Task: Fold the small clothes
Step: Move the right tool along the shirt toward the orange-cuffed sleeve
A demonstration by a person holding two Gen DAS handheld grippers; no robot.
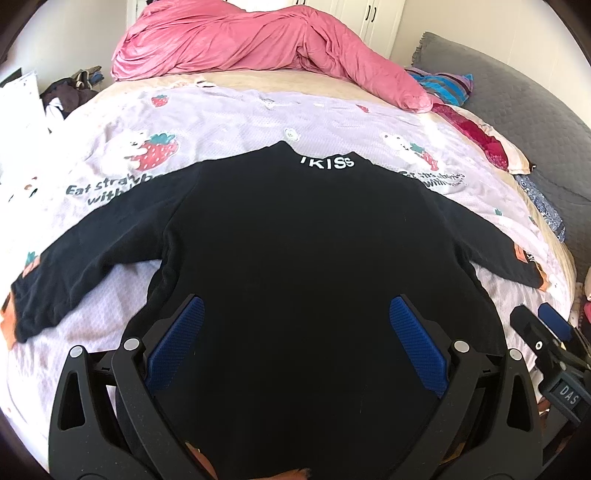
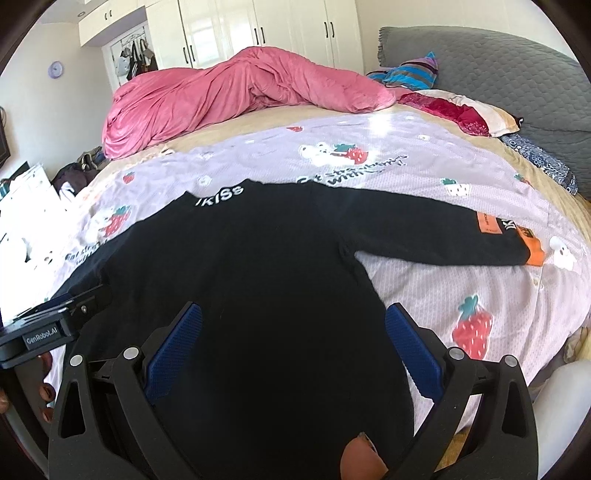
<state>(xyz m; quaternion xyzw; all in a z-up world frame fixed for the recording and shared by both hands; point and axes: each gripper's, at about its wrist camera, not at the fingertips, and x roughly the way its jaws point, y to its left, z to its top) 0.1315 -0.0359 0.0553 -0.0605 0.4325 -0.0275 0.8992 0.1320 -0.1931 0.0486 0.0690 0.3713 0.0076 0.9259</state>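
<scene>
A black long-sleeved top with white "IKISS" lettering at its collar lies spread flat on the bed, sleeves out to both sides. It also shows in the right wrist view, where its right sleeve ends in an orange cuff. My left gripper is open over the lower body of the top, its blue pads wide apart. My right gripper is open over the lower right part of the top. The right gripper also appears at the right edge of the left wrist view.
The top rests on a lilac strawberry-print sheet on the bed. A crumpled pink duvet lies at the far side. A grey headboard cushion and pillows are at the right. White wardrobes stand behind.
</scene>
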